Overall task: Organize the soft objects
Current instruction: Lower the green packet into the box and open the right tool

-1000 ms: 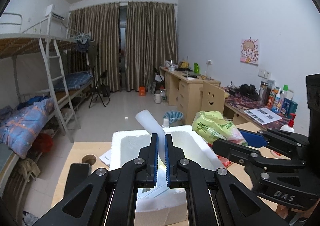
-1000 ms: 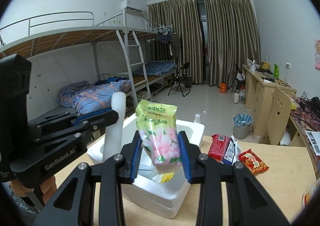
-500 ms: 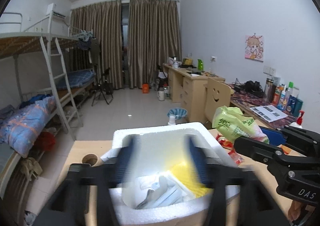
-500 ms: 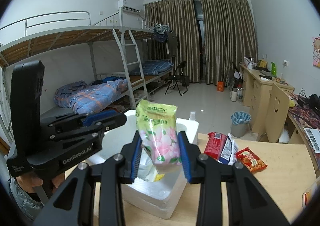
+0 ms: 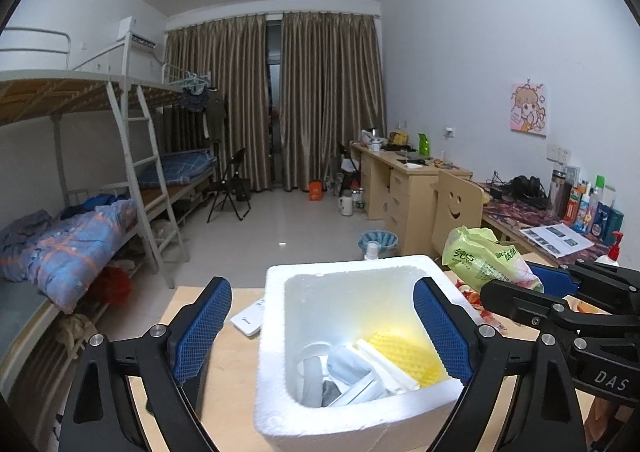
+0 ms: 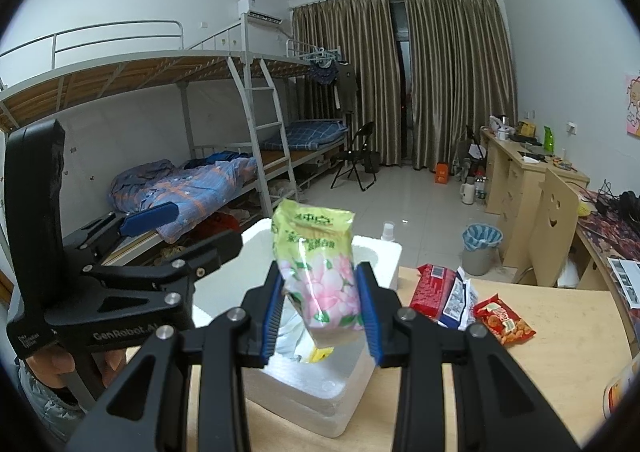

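Observation:
A white foam box (image 5: 276, 336) stands on the wooden table and holds a yellow sponge (image 5: 404, 352), white foam pieces and grey soft items. My left gripper (image 5: 322, 328) is wide open and empty, its pads on either side of the box opening. My right gripper (image 6: 320, 312) is shut on a green and pink tissue pack (image 6: 320, 264) and holds it upright above the box (image 6: 372, 256). The pack also shows in the left wrist view (image 5: 484, 260), right of the box.
Red, blue-white and orange snack packs (image 6: 460, 296) lie on the table (image 6: 560, 332) right of the box. A white flat device (image 5: 248, 318) lies left of the box. A bunk bed (image 5: 80, 212), desks and a chair (image 5: 456, 208) stand beyond the table.
My left gripper opened and let go of the white foam roll, which now lies in the box. My right gripper kept hold of the tissue pack above the box.

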A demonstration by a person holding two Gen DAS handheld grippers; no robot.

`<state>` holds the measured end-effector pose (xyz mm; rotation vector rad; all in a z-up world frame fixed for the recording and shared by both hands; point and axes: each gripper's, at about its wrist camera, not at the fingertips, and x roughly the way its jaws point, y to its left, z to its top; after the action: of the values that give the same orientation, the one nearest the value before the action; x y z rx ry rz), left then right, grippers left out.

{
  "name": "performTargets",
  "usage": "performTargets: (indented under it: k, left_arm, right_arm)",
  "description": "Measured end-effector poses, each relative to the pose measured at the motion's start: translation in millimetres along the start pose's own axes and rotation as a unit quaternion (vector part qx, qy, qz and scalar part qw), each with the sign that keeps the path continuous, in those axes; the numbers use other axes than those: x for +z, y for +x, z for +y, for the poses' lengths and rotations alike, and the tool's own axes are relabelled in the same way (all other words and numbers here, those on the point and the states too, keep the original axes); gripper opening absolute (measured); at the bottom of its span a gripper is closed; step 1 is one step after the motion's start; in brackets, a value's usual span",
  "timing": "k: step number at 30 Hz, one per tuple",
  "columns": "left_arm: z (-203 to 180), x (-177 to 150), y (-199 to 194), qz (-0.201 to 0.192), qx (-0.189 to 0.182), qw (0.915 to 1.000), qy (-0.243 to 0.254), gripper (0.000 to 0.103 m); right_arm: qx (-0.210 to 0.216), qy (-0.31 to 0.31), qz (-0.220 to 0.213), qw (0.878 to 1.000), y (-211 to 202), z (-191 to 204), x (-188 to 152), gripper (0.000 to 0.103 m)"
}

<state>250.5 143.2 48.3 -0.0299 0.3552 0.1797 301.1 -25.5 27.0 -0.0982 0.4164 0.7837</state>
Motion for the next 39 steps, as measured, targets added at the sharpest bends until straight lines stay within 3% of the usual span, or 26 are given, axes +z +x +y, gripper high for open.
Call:
performTargets:
  k: [24,25,27,28,39]
  left_arm:
    - [40.4,-10.7,-28.0,-0.021,0.039,0.9987,-0.025,0.097]
    - [41.0,-11.0,-27.5,-0.019,0.04,0.9987,-0.025,0.097]
    - [40.4,-11.1,-28.5,-0.019,0.04,0.9987,-0.027,0.097]
    - [40.8,-11.0,-28.8,-0.019,0.04,0.9986,-0.028,0.097]
    - [39.5,-10.7,-27.5,-0.017,0.037,0.9989,-0.023,0.097]
  right_arm:
    - [0.008,-0.005,0.015,1.0,32.5,10.8,1.9,0.041]
    - [0.007,-0.01,0.012,1.0,33.9,11.9,2.4,0.045]
    - [-0.001,-0.016,0.008,1.0,34.9,13.4,1.2,0.078]
    - [0.0,-0.017,0.005,1.0,34.1,13.7,0.2,0.082]
    - [-0.001,-0.004,0.002,1.0,25.2,11.0,-0.7,0.082]
